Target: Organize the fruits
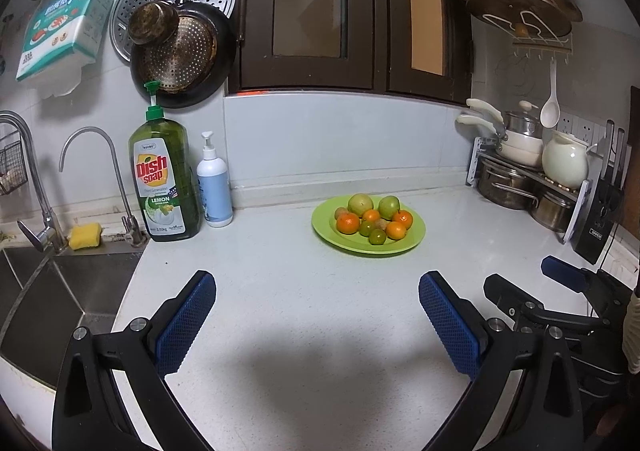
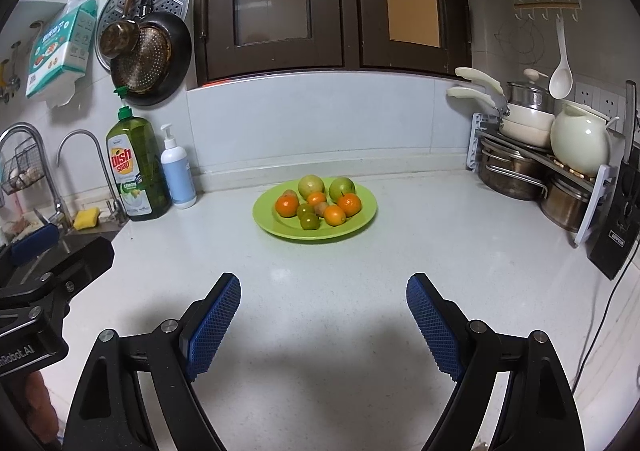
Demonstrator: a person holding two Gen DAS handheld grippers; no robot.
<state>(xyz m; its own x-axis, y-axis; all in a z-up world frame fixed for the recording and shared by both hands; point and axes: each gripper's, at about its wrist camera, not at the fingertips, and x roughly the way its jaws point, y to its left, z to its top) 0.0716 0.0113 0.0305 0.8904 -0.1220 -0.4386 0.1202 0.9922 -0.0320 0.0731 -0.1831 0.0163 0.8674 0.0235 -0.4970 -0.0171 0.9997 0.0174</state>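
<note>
A green plate stands on the white counter toward the back wall. It holds several fruits: two large yellow-green ones at the back, orange mandarins, small green citrus and brownish kiwis. My left gripper is open and empty, well short of the plate. My right gripper is open and empty, also short of the plate. Each gripper shows at the edge of the other's view: the right one and the left one.
A sink with two faucets and a yellow sponge lies at the left. A dish soap bottle and white pump bottle stand by the wall. A pot rack, jug and knife block fill the right corner.
</note>
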